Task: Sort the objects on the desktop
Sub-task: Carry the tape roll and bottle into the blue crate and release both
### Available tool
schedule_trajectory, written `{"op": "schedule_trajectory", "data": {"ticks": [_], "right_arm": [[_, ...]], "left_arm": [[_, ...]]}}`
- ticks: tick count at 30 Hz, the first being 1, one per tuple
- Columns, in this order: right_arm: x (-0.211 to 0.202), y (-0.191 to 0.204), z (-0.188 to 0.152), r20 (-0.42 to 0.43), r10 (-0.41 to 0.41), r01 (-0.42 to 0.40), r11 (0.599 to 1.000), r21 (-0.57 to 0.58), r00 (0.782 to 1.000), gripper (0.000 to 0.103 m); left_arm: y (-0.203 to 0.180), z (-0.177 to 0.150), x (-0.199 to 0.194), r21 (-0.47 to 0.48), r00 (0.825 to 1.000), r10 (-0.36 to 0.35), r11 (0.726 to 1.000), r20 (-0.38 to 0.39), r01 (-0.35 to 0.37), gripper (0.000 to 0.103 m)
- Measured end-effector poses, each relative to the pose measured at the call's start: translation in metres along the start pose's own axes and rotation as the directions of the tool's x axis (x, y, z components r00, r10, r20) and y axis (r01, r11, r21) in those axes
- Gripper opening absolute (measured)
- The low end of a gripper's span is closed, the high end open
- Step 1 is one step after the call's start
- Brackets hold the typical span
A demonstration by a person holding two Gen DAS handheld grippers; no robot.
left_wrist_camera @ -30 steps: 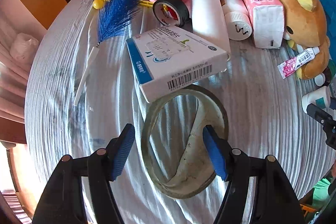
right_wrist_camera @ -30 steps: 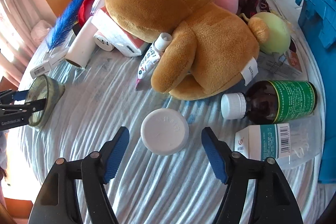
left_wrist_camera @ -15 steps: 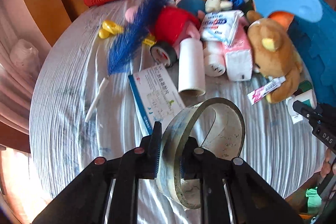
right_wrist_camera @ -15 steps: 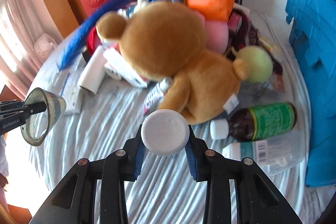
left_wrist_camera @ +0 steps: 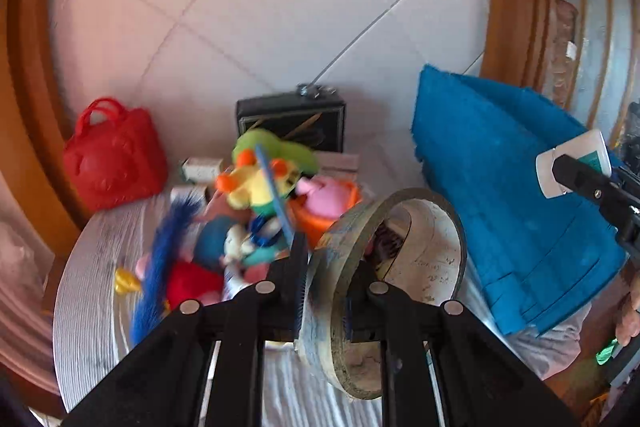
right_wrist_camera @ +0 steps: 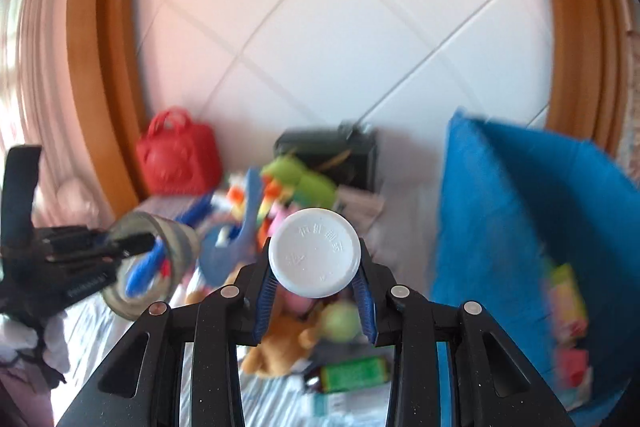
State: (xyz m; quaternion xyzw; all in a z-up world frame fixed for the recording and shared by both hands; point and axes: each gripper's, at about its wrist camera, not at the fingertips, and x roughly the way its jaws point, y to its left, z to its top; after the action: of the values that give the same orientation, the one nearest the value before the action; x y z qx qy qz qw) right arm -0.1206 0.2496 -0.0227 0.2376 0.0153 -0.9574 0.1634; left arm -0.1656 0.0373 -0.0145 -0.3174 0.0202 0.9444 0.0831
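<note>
My left gripper [left_wrist_camera: 323, 291] is shut on the rim of a large roll of clear tape [left_wrist_camera: 424, 223] and holds it high above the table. It also shows in the right wrist view, where the left gripper [right_wrist_camera: 132, 241] carries the tape roll [right_wrist_camera: 180, 239]. My right gripper [right_wrist_camera: 316, 287] is shut on a white bottle, gripped at its round cap [right_wrist_camera: 314, 253], and holds it in the air. In the left wrist view the white bottle [left_wrist_camera: 576, 163] shows at the right edge, in front of the blue crate [left_wrist_camera: 512, 195].
A pile of plush toys [left_wrist_camera: 272, 179], a blue feather [left_wrist_camera: 160, 259] and a red bag [left_wrist_camera: 112, 159] lie on the white-clothed table [left_wrist_camera: 88, 287]. A brown bear [right_wrist_camera: 280, 343] and a green-labelled bottle [right_wrist_camera: 352, 371] lie below. A black box [left_wrist_camera: 292, 123] stands at the wall.
Both grippers have risen well above the table with their loads and tilted up toward the wall. The blue crate now sits closer on the right.
</note>
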Motion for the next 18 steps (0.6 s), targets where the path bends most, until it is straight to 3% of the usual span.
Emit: {"op": "schedule_trajectory", "data": {"ticks": [2, 6, 12, 18], "right_arm": [[-0.025, -0.026, 0.018, 0.055, -0.062, 0.062, 0.998, 0.006, 0.997, 0.034], [-0.057, -0.081, 0.034, 0.079, -0.212, 0.212, 0.977, 0.012, 0.974, 0.034], [-0.072, -0.174, 0.019, -0.037, -0.398, 0.399, 0.917, 0.008, 0.917, 0.034], [-0.084, -0.248, -0.01, -0.165, -0.466, 0.476, 0.879, 0.022, 0.869, 0.034]], "left_arm": [[-0.039, 0.027, -0.001, 0.035, 0.998, -0.05, 0.998, 0.038, 0.049, 0.014], [-0.122, 0.068, -0.001, 0.108, 0.987, -0.135, 0.986, 0.085, 0.126, 0.014], [-0.241, 0.092, 0.012, 0.194, 0.969, -0.243, 0.954, 0.053, 0.229, 0.014], [-0.329, 0.083, 0.027, 0.268, 0.966, -0.256, 0.928, -0.039, 0.257, 0.014]]}}
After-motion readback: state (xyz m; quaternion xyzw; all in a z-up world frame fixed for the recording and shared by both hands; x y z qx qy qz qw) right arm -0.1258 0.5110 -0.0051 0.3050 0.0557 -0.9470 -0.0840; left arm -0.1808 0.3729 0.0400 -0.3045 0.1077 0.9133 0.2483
